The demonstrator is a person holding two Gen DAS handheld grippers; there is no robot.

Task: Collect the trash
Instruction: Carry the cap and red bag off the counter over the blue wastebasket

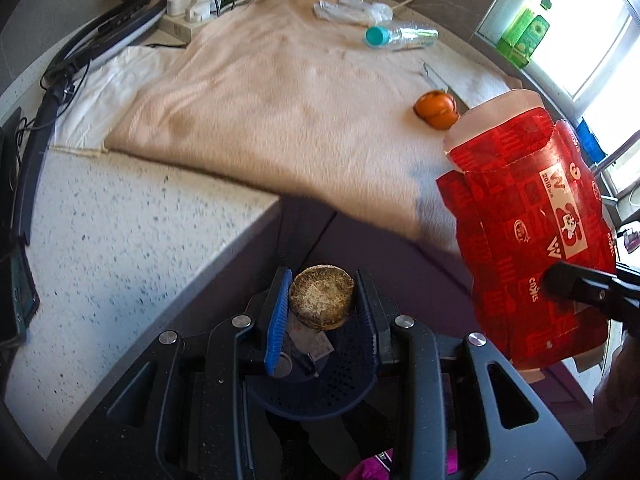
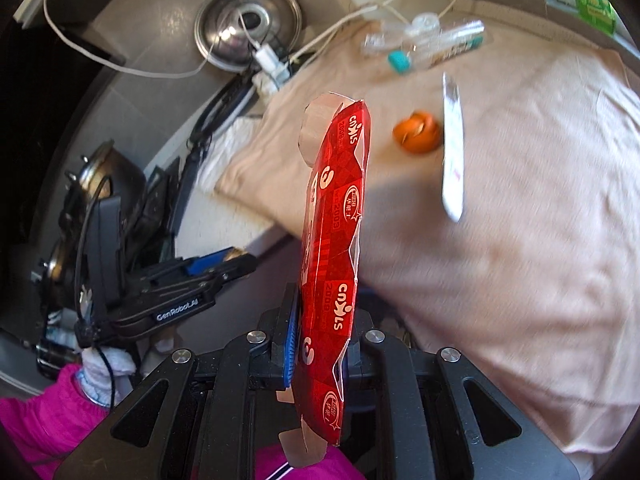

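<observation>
Left wrist: left gripper (image 1: 322, 308) clamps brown disc (image 1: 322, 302) past counter edge (image 1: 244, 236).

On the towel (image 1: 260, 92), the peel (image 1: 436, 110) lies near its right edge, with the bottle (image 1: 400, 35) farther back. A power strip (image 1: 188, 16) sits behind the towel's left corner.

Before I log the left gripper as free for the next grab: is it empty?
No: the left gripper is shut on a round brown puck, held between its blue-padded fingers above a dark bin.

Flattened red carton (image 2: 334, 264) upright; orange peel (image 1: 436, 110) on cloth
</observation>
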